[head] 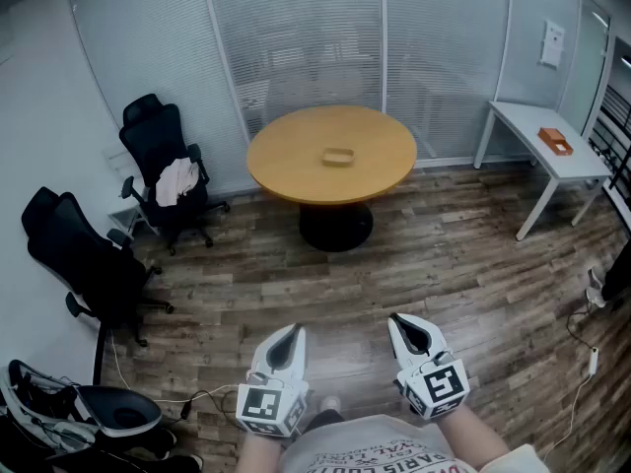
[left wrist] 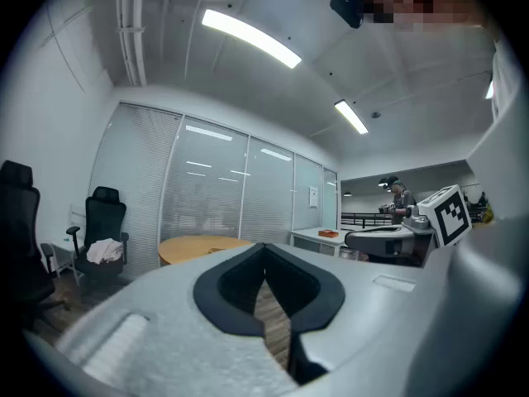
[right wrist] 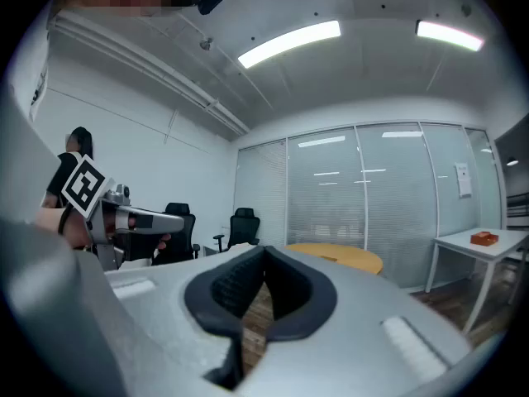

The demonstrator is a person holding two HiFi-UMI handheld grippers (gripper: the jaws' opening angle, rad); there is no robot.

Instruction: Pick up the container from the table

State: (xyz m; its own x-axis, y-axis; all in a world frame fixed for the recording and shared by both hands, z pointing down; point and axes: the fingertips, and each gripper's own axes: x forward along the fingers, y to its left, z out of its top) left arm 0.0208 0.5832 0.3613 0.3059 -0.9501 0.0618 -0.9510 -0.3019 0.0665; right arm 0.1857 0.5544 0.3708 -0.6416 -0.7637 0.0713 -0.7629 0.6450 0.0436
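Left hand-held gripper (head: 292, 331) and right hand-held gripper (head: 406, 321) are closed and empty. Container (head: 338, 156) at 12 o'clock, centred on counter (head: 286, 166), open floor (head: 434, 254) between.

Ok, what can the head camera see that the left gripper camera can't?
Only the head view: the marker cube on the left gripper, and the container clearly on the round table. Only the left gripper view: ceiling lights and a person far off. Both: that table, the black chair with a cloth, the white desk, the right gripper.
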